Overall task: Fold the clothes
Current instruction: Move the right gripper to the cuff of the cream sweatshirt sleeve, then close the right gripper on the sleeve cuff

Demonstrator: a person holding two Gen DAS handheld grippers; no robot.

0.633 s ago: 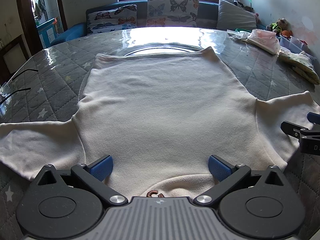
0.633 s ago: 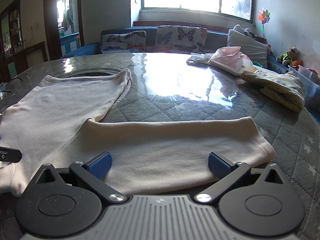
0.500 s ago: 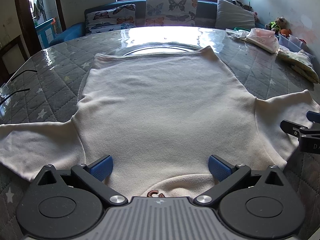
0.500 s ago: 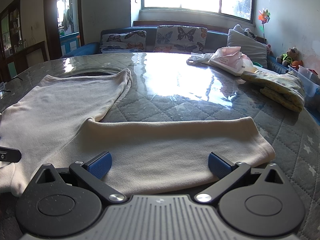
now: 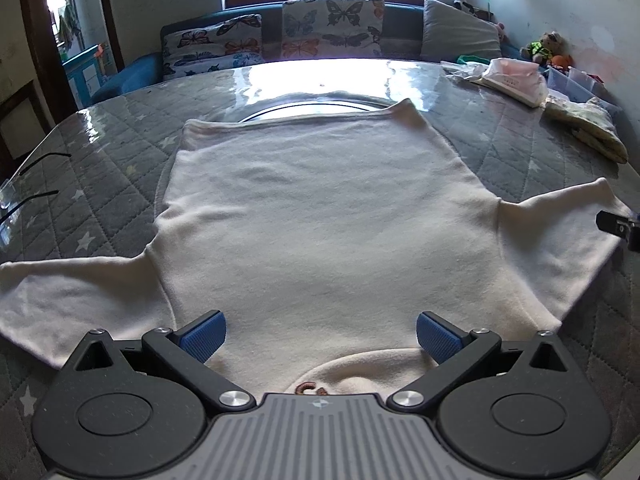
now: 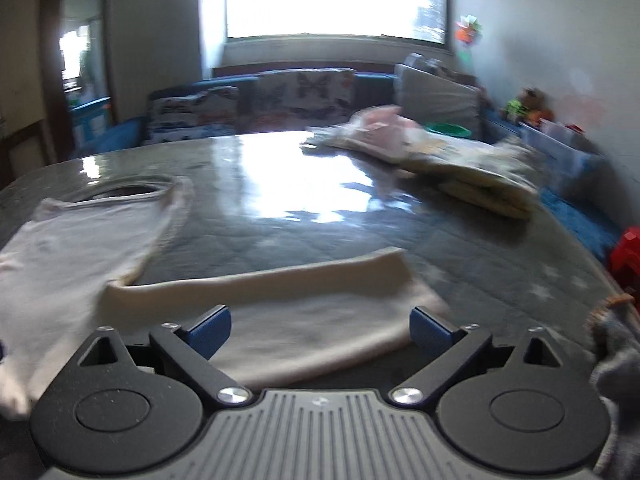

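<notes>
The shirt (image 5: 312, 232) lies flat on the worktop (image 5: 100, 148), sleeves out at 9 and 3 o'clock; no fold made yet. My left hand-held gripper (image 5: 320, 334) and right hand-held gripper (image 6: 320, 330) gape wide, holding nothing. Open room at 12; other clothes (image 6: 460, 168) crowd 2 o'clock.
</notes>
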